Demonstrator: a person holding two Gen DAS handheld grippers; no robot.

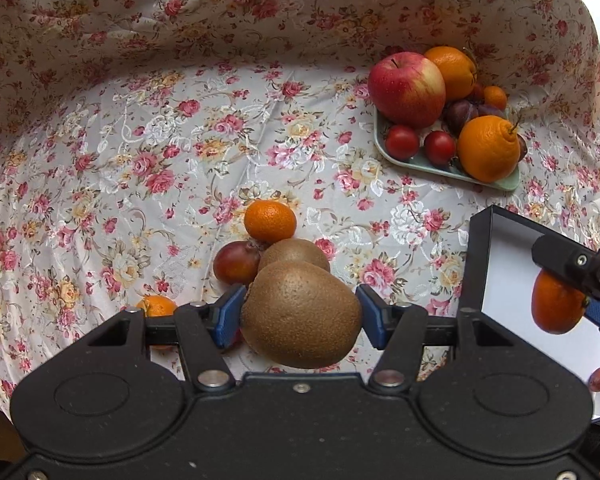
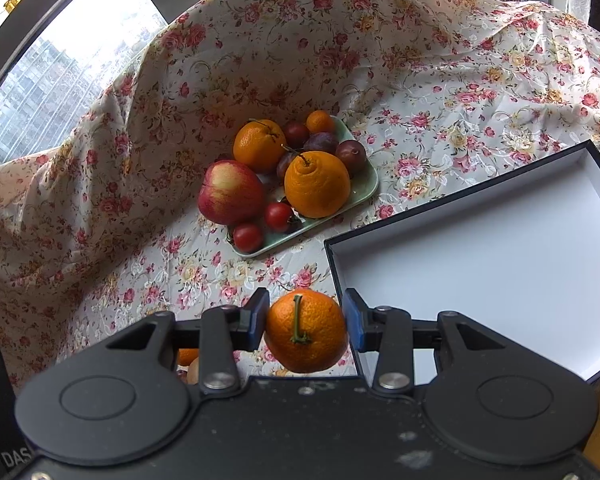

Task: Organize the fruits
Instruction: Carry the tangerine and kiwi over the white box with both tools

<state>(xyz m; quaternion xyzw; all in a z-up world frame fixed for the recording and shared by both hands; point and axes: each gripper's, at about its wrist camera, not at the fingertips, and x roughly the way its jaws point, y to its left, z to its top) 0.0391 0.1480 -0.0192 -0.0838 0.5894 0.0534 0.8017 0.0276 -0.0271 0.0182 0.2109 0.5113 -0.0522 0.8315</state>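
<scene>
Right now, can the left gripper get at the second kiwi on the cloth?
Probably not: the left gripper is shut on a kiwi, so its jaws are full. The second kiwi lies uncovered just beyond.

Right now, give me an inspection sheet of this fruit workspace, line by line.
Surface: floral cloth covering the table and draped up behind.
Job's things: green tray with an apple, oranges, plums and small tomatoes; black box with a white inside, one reddish fruit in it; loose kiwi, plum and two mandarins on the cloth.
Clutter: nothing seen.
Grippers: left gripper shut on a large kiwi; right gripper shut on a mandarin, at the box's near corner.
Cables: nothing seen.
Surroundings: window behind the cloth.
</scene>
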